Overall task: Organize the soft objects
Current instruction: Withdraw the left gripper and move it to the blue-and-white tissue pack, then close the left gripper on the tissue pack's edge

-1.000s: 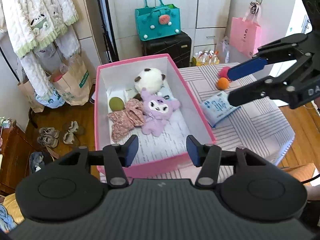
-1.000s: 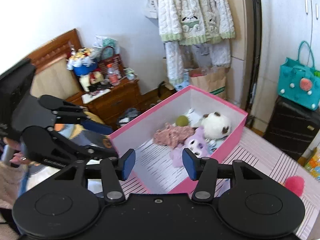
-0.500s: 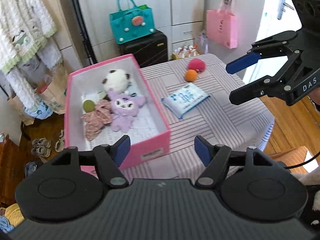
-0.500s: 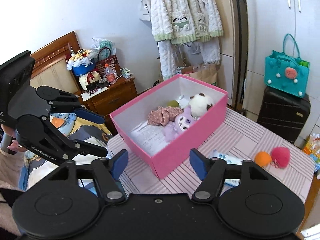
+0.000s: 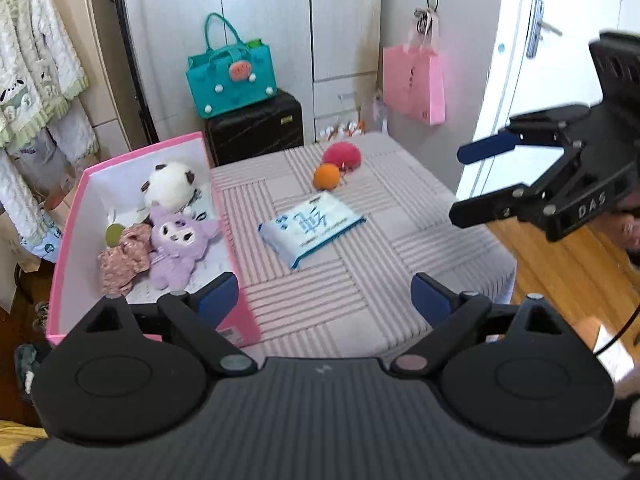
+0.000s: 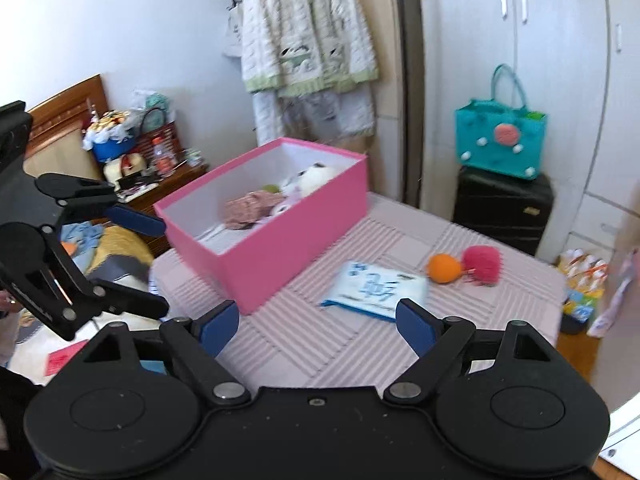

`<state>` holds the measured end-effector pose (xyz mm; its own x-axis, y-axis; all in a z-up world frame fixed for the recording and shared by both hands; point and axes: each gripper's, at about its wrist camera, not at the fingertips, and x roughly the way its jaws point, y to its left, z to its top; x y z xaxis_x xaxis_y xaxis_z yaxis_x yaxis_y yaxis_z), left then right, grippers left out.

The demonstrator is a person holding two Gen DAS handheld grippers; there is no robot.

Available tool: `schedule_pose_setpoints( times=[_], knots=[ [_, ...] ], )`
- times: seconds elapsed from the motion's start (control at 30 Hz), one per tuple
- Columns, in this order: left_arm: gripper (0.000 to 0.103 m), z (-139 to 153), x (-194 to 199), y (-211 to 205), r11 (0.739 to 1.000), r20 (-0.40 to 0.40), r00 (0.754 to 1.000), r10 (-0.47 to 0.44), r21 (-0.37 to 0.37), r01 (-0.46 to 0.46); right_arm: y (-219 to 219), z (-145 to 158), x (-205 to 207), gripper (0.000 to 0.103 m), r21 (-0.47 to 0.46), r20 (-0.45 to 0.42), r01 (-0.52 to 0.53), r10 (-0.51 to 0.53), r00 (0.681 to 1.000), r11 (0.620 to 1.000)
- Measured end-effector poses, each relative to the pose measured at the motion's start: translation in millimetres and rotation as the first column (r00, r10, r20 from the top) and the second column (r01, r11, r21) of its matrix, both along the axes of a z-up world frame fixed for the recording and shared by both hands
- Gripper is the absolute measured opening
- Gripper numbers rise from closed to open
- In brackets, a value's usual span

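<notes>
An open pink box [image 5: 218,208] stands on the left of the striped table [image 5: 360,280]. It holds a purple plush [image 5: 176,240], a white panda plush [image 5: 170,184], a floral cloth [image 5: 122,256] and a green ball [image 5: 114,234]. To the right of the box, a blue-and-white tissue pack [image 5: 312,226] lies on the table, with an orange ball [image 5: 326,176] and a red fuzzy ball [image 5: 342,154] beyond it. My left gripper [image 5: 325,300] hovers over the table's near edge. Its jaws are opening and empty. My right gripper [image 6: 318,326] faces the tissue pack [image 6: 376,288] from the other side, also opening and empty.
Behind the table, a teal bag [image 5: 232,76] sits on a black suitcase [image 5: 254,128]. A pink bag [image 5: 414,84] hangs by the white door. Coats [image 6: 308,32] hang near the box. A cluttered wooden nightstand [image 6: 160,184] stands beyond it, and wooden floor [image 5: 560,264] lies to the right.
Both views swung away from the pink box toward the tissue pack and balls, which now sit near the middle. Both grippers' jaws spread much wider.
</notes>
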<state>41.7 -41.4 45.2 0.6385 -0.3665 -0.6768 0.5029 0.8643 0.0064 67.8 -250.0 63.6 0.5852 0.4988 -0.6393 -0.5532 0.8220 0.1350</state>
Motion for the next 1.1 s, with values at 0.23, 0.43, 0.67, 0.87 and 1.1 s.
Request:
schedule_pose_setpoints(
  times=[0.23, 0.43, 0.67, 0.87, 1.1],
  knots=[
    [0.093, -13, 9, -21, 0.996, 0.049, 0.999, 0.021, -0.086, -0.017, -28, -18, -5, 0.09, 0.019, 0.127, 0.03, -0.032, 0.991, 0.999],
    [0.092, -31, 34, -37, 0.99, 0.01, 1.0, 0.029, -0.139, -0.028, -45, -38, 11, 0.09, 0.06, 0.187, 0.046, -0.057, 0.981, 0.997],
    [0.091, -72, 72, -59, 0.98, 0.026, 0.986, 0.162, -0.125, -0.158, -61, -62, 49, 0.089, 0.141, 0.153, 0.169, -0.19, 0.97, 0.975],
    [0.09, -100, 96, -62, 0.946, 0.026, 0.954, 0.299, -0.14, -0.293, -59, -88, 88, 0.089, 0.181, 0.074, 0.17, -0.185, 0.98, 0.969],
    [0.076, -119, 109, -73, 0.929, 0.066, 0.931, 0.358, -0.122, -0.349, -48, -120, 119, 0.074, 0.186, 0.011, 0.18, -0.185, 0.983, 0.966]
  ],
)
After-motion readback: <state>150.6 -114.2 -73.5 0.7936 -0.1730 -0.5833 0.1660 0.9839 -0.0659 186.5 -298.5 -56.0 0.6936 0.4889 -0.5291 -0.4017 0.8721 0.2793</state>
